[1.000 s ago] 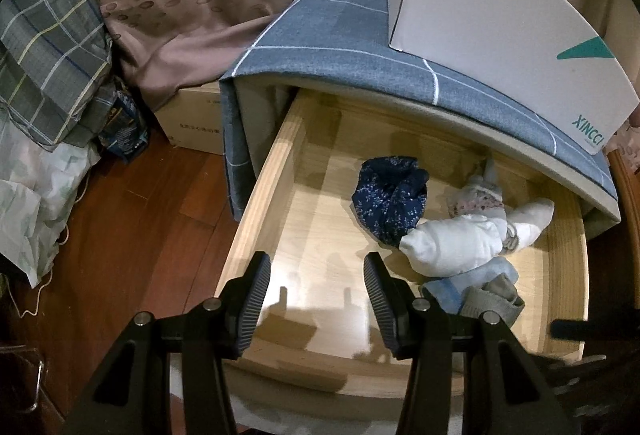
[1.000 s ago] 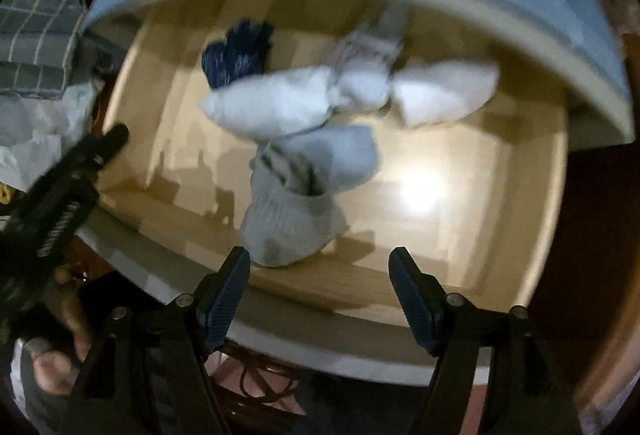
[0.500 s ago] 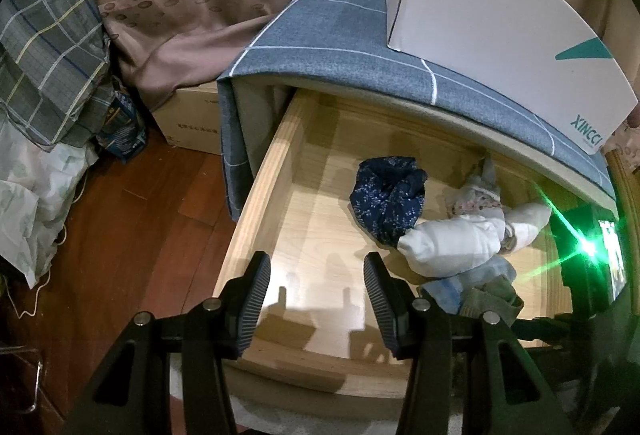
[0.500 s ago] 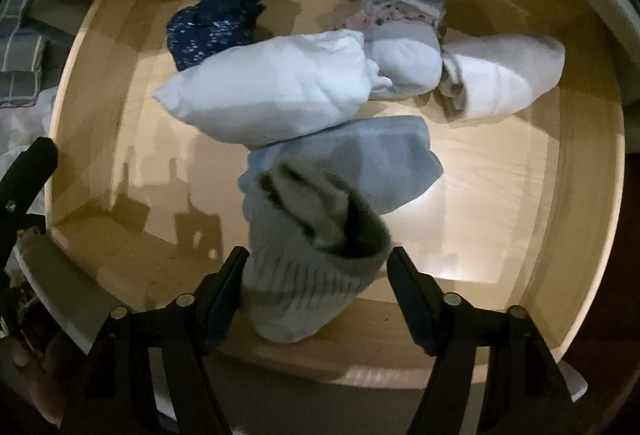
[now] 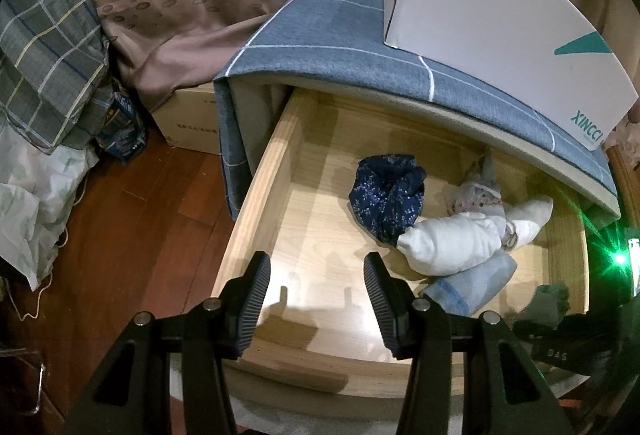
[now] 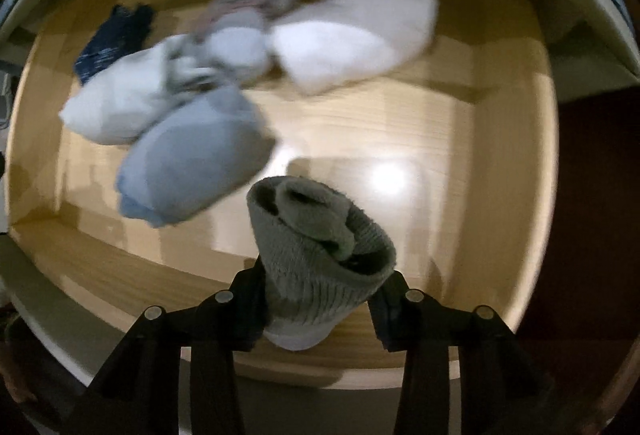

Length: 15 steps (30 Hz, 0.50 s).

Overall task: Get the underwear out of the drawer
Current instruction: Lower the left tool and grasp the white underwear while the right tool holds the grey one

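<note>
Pale wood drawer (image 5: 264, 203) pulled open over dark floor. Right gripper (image 6: 320, 299) jaws just closing, pinching grey rolled bundle (image 6: 320, 255) near drawer front. Left gripper (image 5: 316, 299) jaws wide, empty.

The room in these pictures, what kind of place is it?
Probably a bedroom: an open wooden drawer holds rolled underwear and socks, with bedding piled beside it.
</note>
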Each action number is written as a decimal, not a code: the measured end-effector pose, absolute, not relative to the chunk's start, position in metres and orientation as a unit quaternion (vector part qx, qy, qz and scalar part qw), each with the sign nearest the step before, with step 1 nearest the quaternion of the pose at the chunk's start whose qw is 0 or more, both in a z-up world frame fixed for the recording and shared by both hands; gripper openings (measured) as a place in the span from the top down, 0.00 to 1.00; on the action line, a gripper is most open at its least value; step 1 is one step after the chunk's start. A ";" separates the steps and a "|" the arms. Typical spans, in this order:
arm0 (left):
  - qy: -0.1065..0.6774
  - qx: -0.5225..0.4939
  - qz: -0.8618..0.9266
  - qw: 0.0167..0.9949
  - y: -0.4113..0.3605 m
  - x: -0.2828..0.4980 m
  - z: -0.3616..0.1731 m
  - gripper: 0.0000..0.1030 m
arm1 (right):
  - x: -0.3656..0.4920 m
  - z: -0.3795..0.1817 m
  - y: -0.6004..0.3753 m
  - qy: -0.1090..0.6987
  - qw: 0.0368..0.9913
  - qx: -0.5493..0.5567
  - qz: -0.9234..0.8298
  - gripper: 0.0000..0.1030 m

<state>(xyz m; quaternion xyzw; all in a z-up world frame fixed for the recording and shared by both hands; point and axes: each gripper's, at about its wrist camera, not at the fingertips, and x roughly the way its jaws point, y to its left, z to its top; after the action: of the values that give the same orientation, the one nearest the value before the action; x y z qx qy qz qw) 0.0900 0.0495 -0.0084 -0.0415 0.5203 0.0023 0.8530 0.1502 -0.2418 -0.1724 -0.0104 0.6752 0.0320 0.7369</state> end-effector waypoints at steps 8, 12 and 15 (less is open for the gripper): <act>0.527 -0.032 0.001 0.849 0.047 0.090 -0.011 0.52 | 0.137 -0.176 -0.265 0.661 0.750 -0.015 0.006 0.63; 0.537 -0.026 -0.010 0.843 0.044 0.091 -0.013 0.52 | 0.130 -0.178 -0.267 0.659 0.753 0.001 0.001 0.63; 0.555 -0.027 -0.045 0.830 0.039 0.092 -0.018 0.52 | 0.126 -0.182 -0.272 0.657 0.754 0.013 0.002 0.63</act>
<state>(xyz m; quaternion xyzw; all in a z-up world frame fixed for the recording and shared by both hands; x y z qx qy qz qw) 0.0925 0.0388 -0.0182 -0.0268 0.5550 -0.0454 0.8302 0.1262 -0.2717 -0.1820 0.0133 0.6572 0.0015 0.7536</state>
